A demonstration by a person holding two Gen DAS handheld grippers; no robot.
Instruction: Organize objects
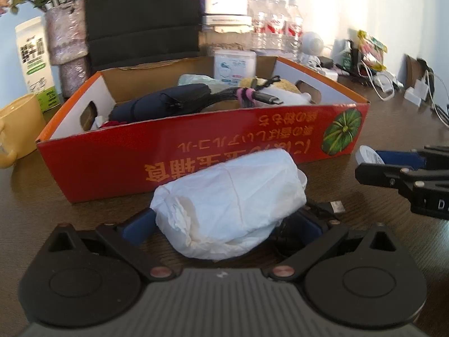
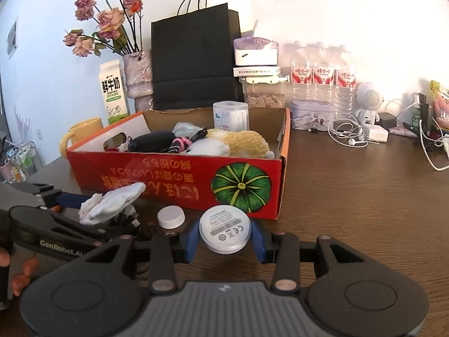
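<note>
A red cardboard box (image 1: pixel 118 165) with a pumpkin picture stands on the wooden table, also in the right wrist view (image 2: pixel 179 179). It holds a dark pouch (image 1: pixel 160 104), cables and a yellow plush toy (image 2: pixel 241 140). My left gripper (image 1: pixel 224 224) is shut on a white crumpled tissue bundle (image 1: pixel 230 205) just in front of the box; it also shows in the right wrist view (image 2: pixel 112 202). My right gripper (image 2: pixel 224 238) is shut on a round white disc (image 2: pixel 224 229), right of the left gripper, near the box's front wall.
A white cap (image 2: pixel 171 216) and a USB cable plug (image 1: pixel 335 206) lie before the box. Behind it stand a black paper bag (image 2: pixel 196 59), vase, milk carton (image 2: pixel 112 92), yellow mug (image 1: pixel 19 129) and water bottles (image 2: pixel 322 78). Chargers and earphones (image 2: pixel 350 137) lie right.
</note>
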